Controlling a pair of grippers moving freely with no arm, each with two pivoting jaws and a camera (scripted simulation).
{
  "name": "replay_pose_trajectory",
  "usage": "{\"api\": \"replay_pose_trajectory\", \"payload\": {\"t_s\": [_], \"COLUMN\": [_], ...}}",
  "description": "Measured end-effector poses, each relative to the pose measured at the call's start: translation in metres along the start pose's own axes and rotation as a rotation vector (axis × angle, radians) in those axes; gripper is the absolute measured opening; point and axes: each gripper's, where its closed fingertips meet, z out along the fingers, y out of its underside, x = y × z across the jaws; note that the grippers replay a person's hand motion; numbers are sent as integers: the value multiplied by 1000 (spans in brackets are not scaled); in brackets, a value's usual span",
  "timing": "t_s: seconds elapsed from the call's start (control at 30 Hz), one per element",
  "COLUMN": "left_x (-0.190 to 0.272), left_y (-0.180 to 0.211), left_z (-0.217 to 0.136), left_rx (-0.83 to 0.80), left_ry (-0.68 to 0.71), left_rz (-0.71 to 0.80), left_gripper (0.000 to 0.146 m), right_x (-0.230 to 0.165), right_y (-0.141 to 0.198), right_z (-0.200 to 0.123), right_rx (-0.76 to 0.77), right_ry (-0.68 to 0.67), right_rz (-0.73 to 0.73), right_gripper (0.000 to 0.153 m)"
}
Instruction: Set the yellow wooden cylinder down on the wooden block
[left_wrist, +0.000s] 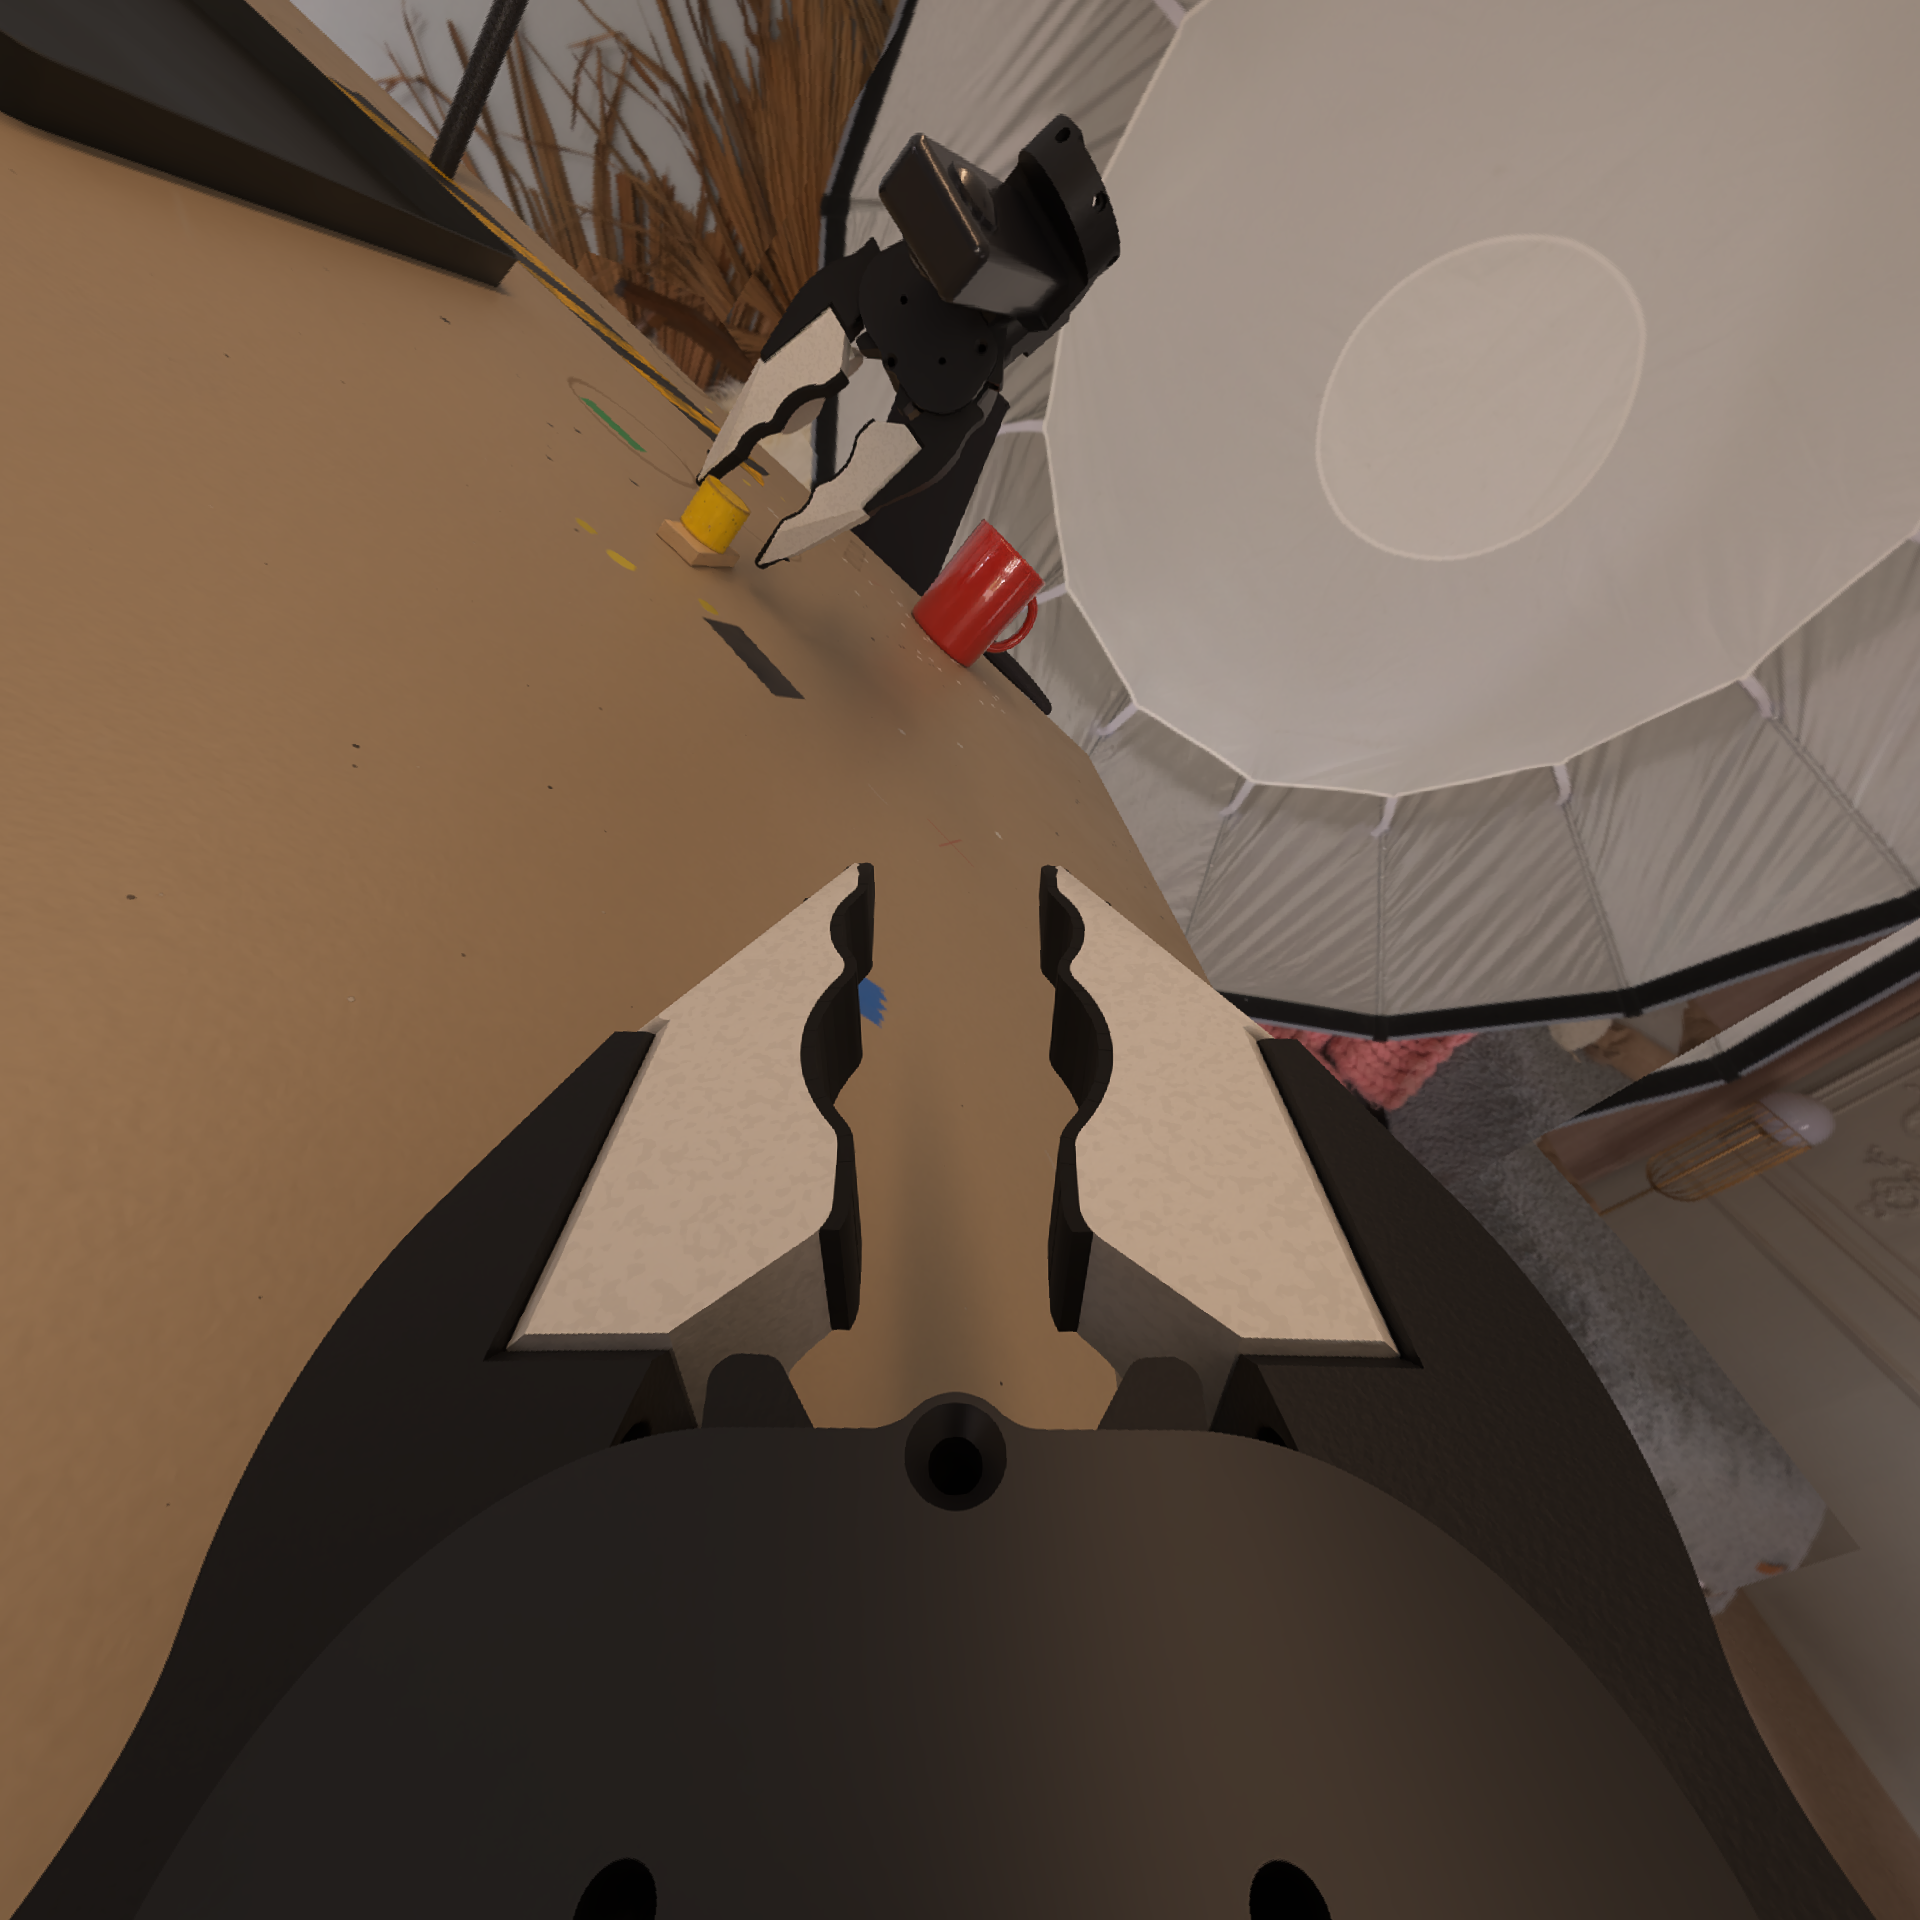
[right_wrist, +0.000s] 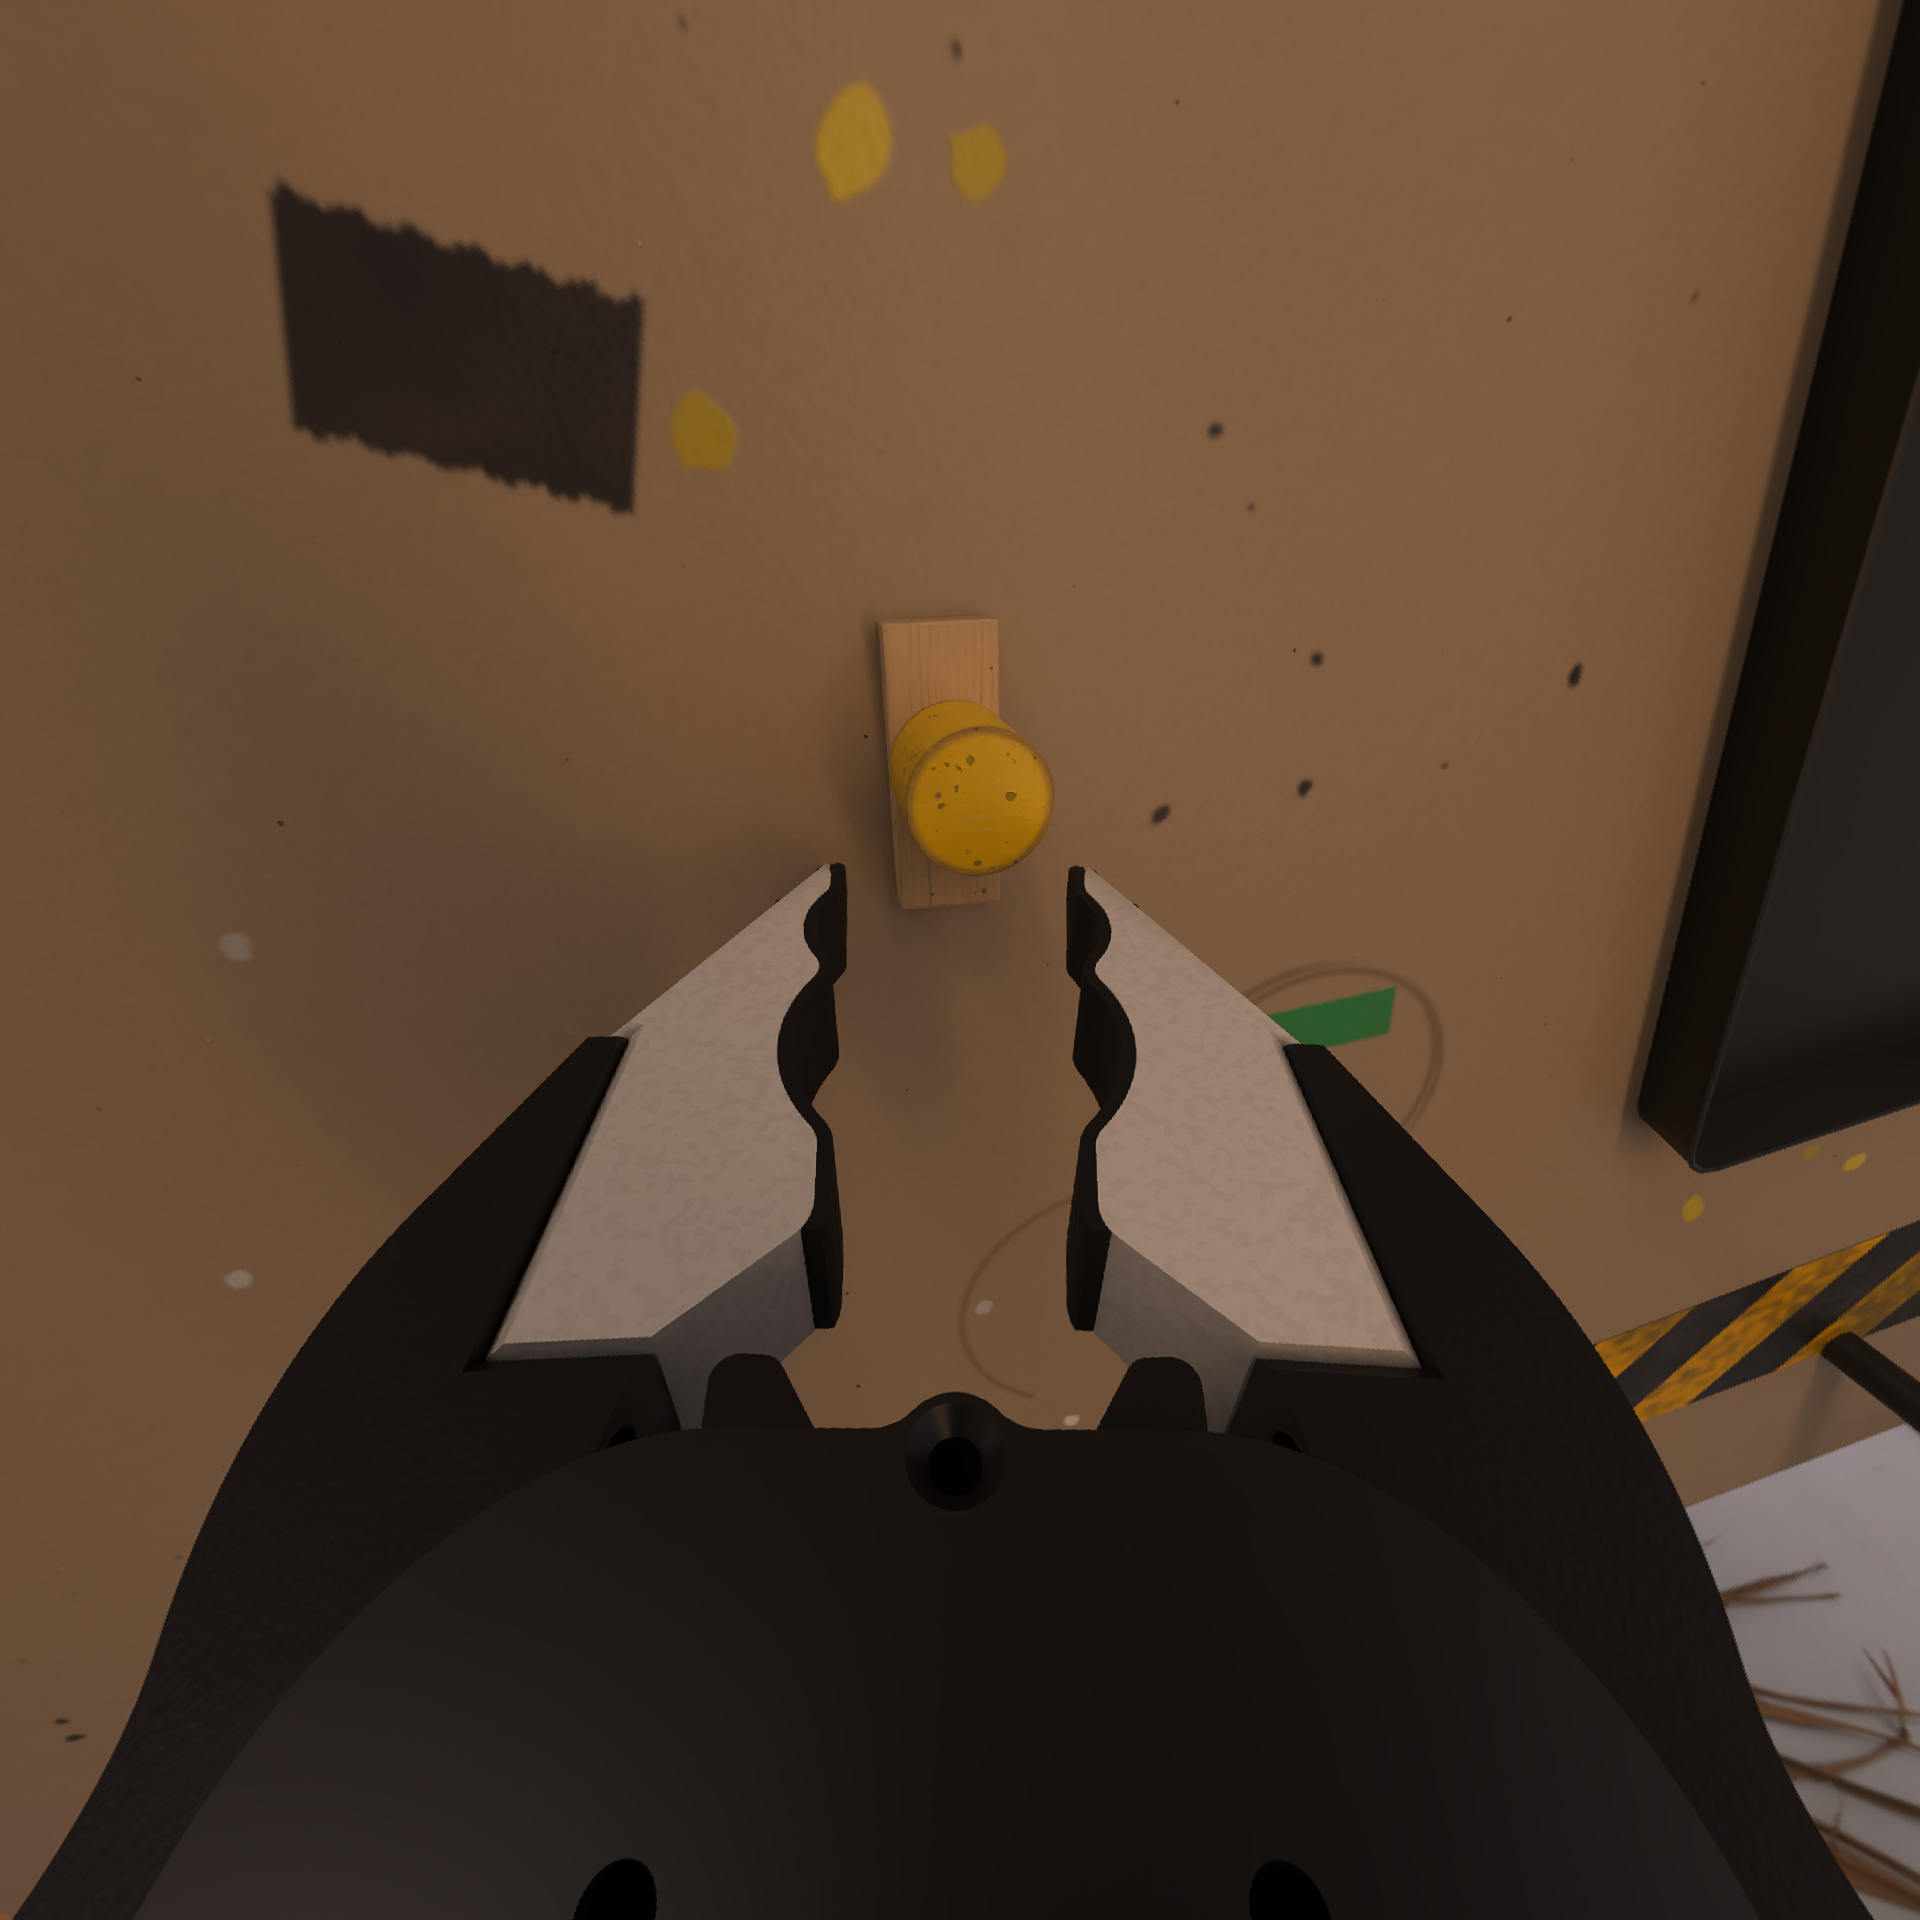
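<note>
Left wrist view: left tongs (left_wrist: 956, 878) hanging open, empty, over table (left_wrist: 312, 831). Far off, cylinder (left_wrist: 715, 511) standing on block (left_wrist: 694, 551), right tongs (left_wrist: 746, 509) spreading open around it; red mug (left_wrist: 977, 592) sitting near table edge.

Right wrist view: right tongs (right_wrist: 956, 878) gaping, holding nothing; cylinder (right_wrist: 977, 795) resting upright on block (right_wrist: 940, 665) just beyond tips. No writing showing.

You see the yellow wooden cylinder (right_wrist: 977, 798) standing upright on the wooden block (right_wrist: 938, 665), its flat, dark-flecked top facing you. It sits toward the block's nearer end, its top reaching past one long edge. The block is a thin, pale, oblong slab lying flat on the surface (right_wrist: 1351, 416).
</note>
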Motion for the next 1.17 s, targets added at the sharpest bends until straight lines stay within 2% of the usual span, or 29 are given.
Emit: {"api": "replay_pose_trajectory", "payload": {"t_s": [0.27,0.43,0.5,0.63,0.73,0.83,0.93,1.0,1.07,1.17], "left_x": [2,5,4,2,-4,-15,-31,-38,-27,-2], "left_y": [1,-2,-4,-12,-27,-59,-82,-85,-92,-115], "left_z": [1,-2,-4,-9,-10,-12,-29,-43,-54,-65], "left_rx": [-1,7,10,-3,-4,95,246,289,301,376], "left_ry": [7,5,-2,-15,-40,-116,-322,-443,-471,-422], "left_rz": [5,23,37,66,95,148,248,315,412,538], "left_gripper": [32,32,32,32,32,35,36,37,43,54], "right_x": [-3,22,32,35,18,-4,-20,-37,-53,-77], "right_y": [1,-1,-9,-41,-87,-142,-191,-227,-257,-297], "right_z": [-2,-21,-45,-115,-163,-189,-182,-153,-121,-97], "right_rx": [-5,23,127,411,653,894,1116,1178,1134,1135], "right_ry": [15,158,249,469,586,644,621,468,330,220], "right_rz": [6,59,142,320,412,492,696,785,837,907], "right_gripper": [45,46,46,46,48,59,76,78,84,84]}}
